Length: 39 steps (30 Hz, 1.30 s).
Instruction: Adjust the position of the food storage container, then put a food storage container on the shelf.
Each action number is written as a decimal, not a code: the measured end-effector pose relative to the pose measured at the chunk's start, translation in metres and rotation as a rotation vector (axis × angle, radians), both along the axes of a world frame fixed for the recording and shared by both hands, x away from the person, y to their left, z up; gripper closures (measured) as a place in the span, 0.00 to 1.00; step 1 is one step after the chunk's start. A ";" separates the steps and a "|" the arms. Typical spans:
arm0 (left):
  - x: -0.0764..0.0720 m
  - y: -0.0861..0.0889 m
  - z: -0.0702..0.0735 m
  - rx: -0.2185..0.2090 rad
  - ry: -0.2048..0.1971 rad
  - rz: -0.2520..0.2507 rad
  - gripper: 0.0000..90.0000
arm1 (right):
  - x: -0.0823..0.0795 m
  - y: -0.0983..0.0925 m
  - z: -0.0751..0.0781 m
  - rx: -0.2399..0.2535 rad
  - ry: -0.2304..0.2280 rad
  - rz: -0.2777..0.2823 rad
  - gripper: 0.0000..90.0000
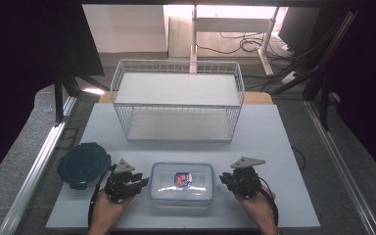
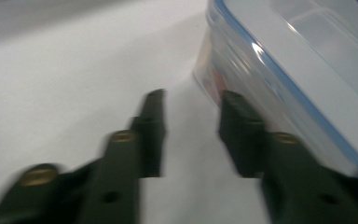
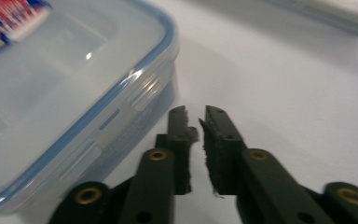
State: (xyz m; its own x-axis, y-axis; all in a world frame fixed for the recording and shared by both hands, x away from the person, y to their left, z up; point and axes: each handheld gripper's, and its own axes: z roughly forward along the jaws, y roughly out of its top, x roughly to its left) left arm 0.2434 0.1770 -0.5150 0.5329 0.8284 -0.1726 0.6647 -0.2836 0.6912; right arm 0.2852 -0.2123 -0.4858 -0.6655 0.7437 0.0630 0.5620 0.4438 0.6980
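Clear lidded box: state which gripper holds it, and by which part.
Neither. The left gripper is open beside the clear box; the right gripper, nearly closed on nothing, sits beside it.

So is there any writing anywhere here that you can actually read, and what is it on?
Nothing can be read.
Sticker on the lid of the clear box: red, white and blue, print too small in the high view.
Same sticker in the right gripper view: rows of print, too blurred to make out.
Dark round container and wire rack: no writing that can be seen.
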 end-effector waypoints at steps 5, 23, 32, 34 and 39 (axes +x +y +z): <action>-0.015 0.014 -0.003 -0.019 0.000 -0.064 0.27 | -0.016 -0.011 0.004 0.061 -0.055 -0.001 0.45; -0.030 0.026 -0.008 -0.060 -0.096 -0.101 0.04 | -0.035 -0.015 -0.005 0.121 -0.088 0.056 0.03; -0.022 0.019 0.005 -0.112 -0.076 -0.128 0.05 | -0.034 -0.006 -0.001 0.128 -0.081 0.071 0.03; -0.018 0.016 0.011 -0.139 -0.068 -0.138 0.05 | -0.032 -0.001 0.001 0.147 -0.036 0.077 0.01; -0.003 0.004 0.018 -0.175 -0.019 -0.188 0.04 | -0.022 0.010 0.005 0.175 0.034 0.043 0.00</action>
